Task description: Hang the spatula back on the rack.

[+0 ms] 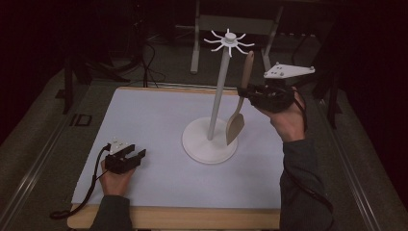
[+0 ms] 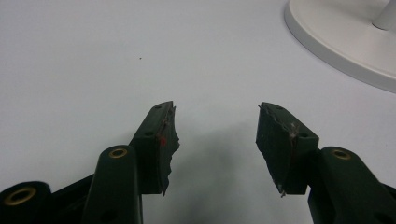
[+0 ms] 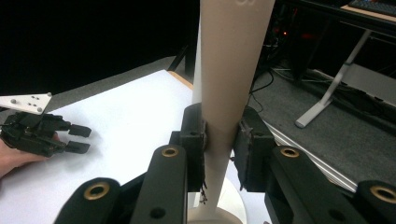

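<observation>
A white hook stand [image 1: 217, 96] with a round base [image 1: 202, 147] rises from the middle of the white table top. My right gripper [image 1: 246, 92] is shut on the handle of a wooden spatula [image 1: 237, 120], held upright to the right of the pole, blade down near the base. In the right gripper view the spatula handle [image 3: 227, 79] runs up between the jaws. My left gripper [image 1: 138, 155] rests low on the table at the front left, open and holding nothing, and its fingertips [image 2: 161, 135] point across bare table toward the stand's base [image 2: 336, 42].
The white mat [image 1: 144, 120] covers a wooden table with its front edge [image 1: 192, 216] near the person. Dark floor, cables and metal table legs [image 1: 195, 43] lie beyond the far edge. The stand's hooks [image 1: 230, 41] spread at the pole's top.
</observation>
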`<state>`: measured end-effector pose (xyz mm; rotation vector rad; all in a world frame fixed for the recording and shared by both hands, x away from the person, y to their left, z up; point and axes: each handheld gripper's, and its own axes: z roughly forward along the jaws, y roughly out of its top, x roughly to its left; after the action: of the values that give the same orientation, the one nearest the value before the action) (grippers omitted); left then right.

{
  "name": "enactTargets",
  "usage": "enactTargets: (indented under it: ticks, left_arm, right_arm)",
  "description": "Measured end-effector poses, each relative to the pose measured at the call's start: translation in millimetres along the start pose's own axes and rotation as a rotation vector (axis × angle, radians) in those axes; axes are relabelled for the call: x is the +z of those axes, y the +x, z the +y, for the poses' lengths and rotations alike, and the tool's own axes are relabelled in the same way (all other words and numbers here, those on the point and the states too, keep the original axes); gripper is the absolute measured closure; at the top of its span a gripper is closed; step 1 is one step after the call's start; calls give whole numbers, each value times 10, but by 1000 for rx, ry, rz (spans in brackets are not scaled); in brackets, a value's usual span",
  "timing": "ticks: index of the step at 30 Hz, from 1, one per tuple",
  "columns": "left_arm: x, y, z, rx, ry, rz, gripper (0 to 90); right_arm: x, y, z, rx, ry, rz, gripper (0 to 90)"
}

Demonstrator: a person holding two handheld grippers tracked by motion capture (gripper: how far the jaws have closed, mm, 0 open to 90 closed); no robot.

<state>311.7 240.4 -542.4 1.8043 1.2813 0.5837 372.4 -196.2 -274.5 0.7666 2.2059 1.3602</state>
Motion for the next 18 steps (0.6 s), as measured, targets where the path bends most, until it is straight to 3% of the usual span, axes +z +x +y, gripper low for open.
enactTargets:
  ticks: [18]
  left_arm:
    - [-1,3,-1,-1,-2,-1,472]
  right_arm:
    - [46,-22,44,24,21,23,752]
